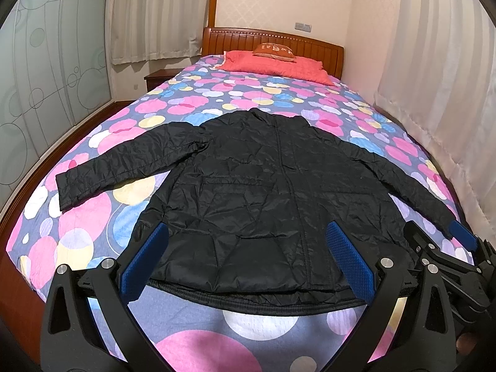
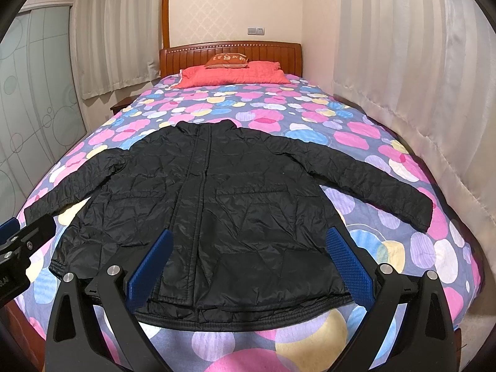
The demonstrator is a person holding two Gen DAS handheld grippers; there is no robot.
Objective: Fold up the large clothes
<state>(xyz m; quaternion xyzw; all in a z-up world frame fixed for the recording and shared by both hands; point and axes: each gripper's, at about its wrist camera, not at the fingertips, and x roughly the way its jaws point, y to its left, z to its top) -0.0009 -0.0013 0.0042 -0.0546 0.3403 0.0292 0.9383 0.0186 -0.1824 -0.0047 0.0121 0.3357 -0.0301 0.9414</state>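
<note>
A black quilted jacket lies flat and front-up on the bed, both sleeves spread out, its hem toward me. My left gripper hovers open above the hem, with nothing between its blue pads. In the right wrist view my right gripper is also open over the hem, its pads empty. The right gripper's blue tip shows at the right edge of the left wrist view, near the jacket's right cuff. The left gripper shows at the left edge of the right wrist view.
The bed carries a purple cover with pink, blue and yellow circles. A red pillow and small cushion lie by the wooden headboard. Curtains hang along the right side; a frosted wardrobe door stands on the left.
</note>
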